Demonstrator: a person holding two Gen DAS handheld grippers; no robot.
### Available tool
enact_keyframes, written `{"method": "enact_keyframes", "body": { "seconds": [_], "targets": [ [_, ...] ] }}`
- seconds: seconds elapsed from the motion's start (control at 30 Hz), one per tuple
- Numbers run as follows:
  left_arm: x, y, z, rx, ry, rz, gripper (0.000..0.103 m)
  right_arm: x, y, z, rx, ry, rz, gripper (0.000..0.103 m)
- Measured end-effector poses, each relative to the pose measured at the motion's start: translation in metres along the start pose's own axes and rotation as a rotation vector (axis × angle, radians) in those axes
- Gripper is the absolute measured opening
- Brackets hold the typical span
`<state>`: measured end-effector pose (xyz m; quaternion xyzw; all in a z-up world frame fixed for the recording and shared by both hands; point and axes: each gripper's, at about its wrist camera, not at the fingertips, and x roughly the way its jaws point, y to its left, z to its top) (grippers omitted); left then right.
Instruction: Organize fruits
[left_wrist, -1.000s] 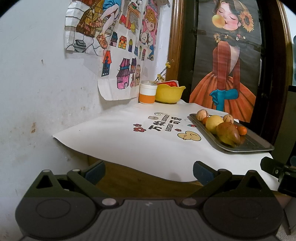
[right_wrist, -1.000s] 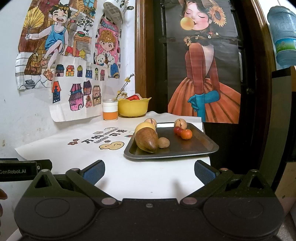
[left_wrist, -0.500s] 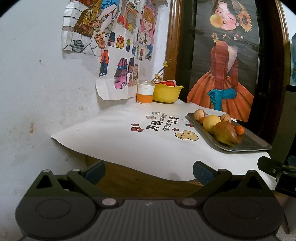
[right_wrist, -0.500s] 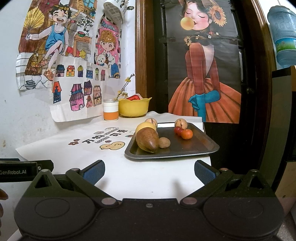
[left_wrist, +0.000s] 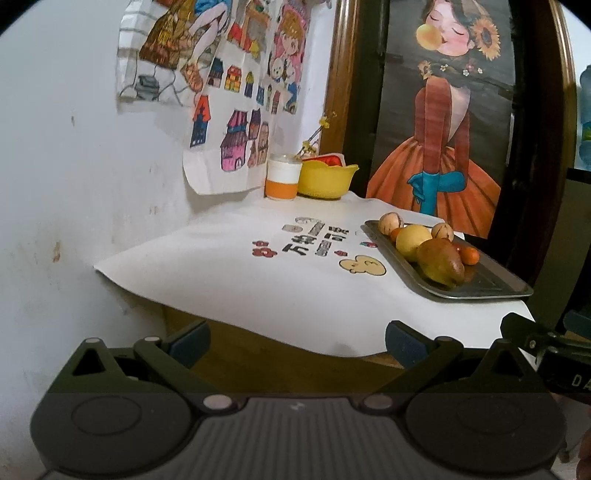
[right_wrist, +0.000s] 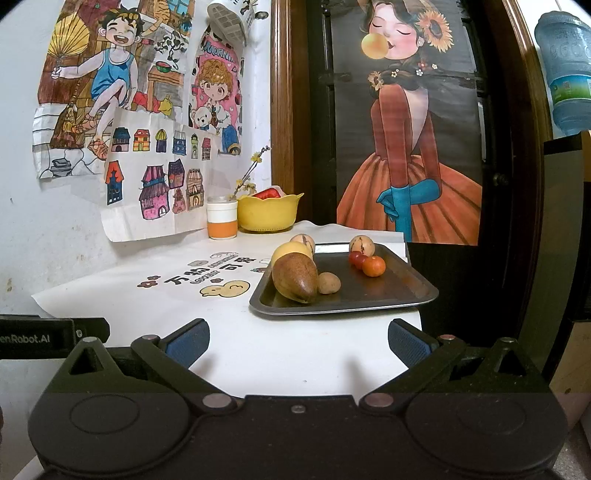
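Right wrist view: brown-yellow mango (right_wrist: 294, 277) on tray (right_wrist: 388, 299); both tongs (right_wrist: 298, 341) (left_wrist: 297, 338) spread, empty.

The left hand-held gripper (left_wrist: 297, 338) is spread wide, its blue-padded fingers (left_wrist: 190, 341) well apart with nothing between them. The right hand-held gripper (right_wrist: 298, 338) is likewise spread wide and holds nothing, its blue pads (right_wrist: 408, 343) facing each other. Both point forward, level, side by side, the left one showing at the right view's left edge
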<state>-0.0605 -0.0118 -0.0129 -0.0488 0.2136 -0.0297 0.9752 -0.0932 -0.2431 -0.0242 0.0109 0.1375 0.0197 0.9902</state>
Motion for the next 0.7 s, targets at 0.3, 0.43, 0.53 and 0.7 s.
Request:
{"method": "enact_keyframes", "body": {
  "seconds": [0.3,0.43,0.53,0.7],
  "targets": [
    [-0.0039,-0.0058,0.0014,0.029,-0.020,-0.018,0.103,-0.0003,0.0008,0.0002,0.000,0.002,0.001,0.102],
    [-0.0045,-0.0067,0.0012,0.036,-0.023,-0.019,0.103,-0.0009,0.0014,0.0001,-0.001,0.003,0.001,0.102],
    [-0.0045,-0.0067,0.0012,0.033,-0.023,-0.021,0.103,-0.0010,0.0027,-0.0004,-0.001,0.004,0.001,0.102],
    [-0.0049,-0.0037,0.0014,0.010,-0.022,-0.034,0.103,-0.0011,0.0031,-0.0002,-0.002,0.004,0.001,0.102]
  ]
}}
